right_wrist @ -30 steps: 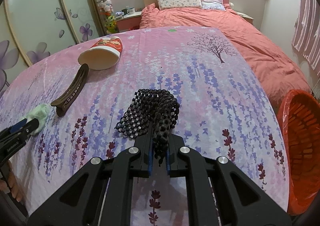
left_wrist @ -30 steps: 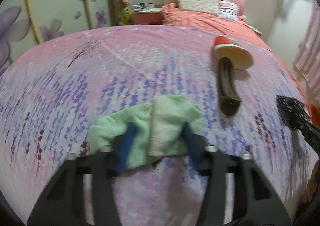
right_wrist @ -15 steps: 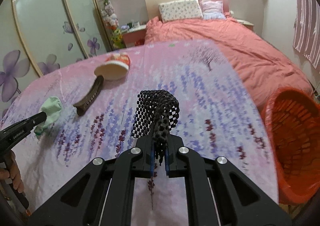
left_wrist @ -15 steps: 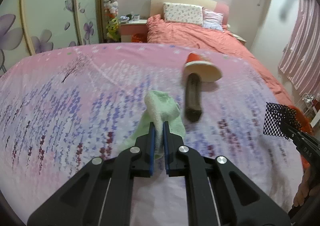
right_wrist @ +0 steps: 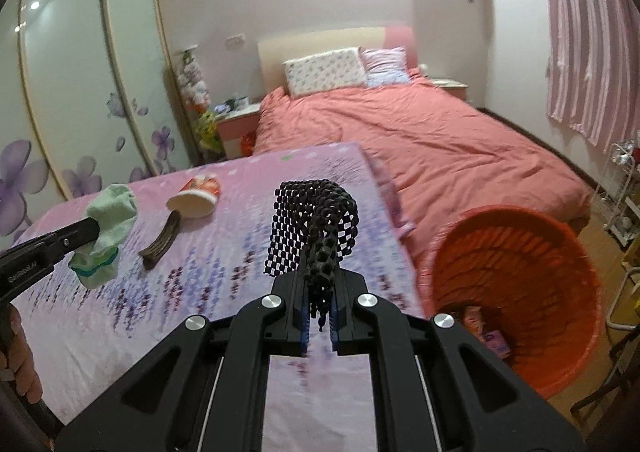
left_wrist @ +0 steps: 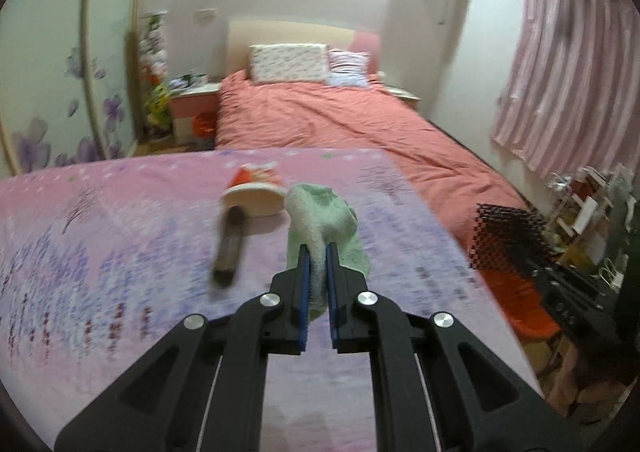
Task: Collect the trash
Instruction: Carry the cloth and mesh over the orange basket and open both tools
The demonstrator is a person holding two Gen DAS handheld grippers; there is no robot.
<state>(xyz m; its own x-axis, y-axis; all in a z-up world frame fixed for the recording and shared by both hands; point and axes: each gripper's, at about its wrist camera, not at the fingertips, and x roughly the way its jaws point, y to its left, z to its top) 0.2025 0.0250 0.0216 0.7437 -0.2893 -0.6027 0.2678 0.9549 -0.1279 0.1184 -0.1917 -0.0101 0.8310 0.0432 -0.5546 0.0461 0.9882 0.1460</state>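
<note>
My left gripper [left_wrist: 316,252] is shut on a pale green sock [left_wrist: 324,218], lifted off the pink flowered table cover [left_wrist: 120,252]; the right wrist view shows that sock [right_wrist: 110,220] hanging from the left gripper [right_wrist: 94,230]. My right gripper [right_wrist: 320,282] is shut on a black mesh piece [right_wrist: 316,224], held above the cover's right edge; the left wrist view shows the mesh [left_wrist: 506,230] at far right. An orange basket [right_wrist: 516,284] stands on the floor to the right, with some wrappers inside. A red paper cup [right_wrist: 196,196] lies on its side beside a brown hair clip [right_wrist: 160,244].
Beyond the table is a bed [right_wrist: 420,132] with a salmon cover and two pillows. A wardrobe [right_wrist: 80,92] with flower-printed doors is at left, a pink curtain [right_wrist: 588,52] at right, and a wire rack [right_wrist: 624,188] by the wall. A hand [right_wrist: 20,364] grips the left handle.
The left gripper closed on the green sock and lifted it off the cover. Both grippers rose and swung to the right, bringing the orange basket further into the right wrist view.
</note>
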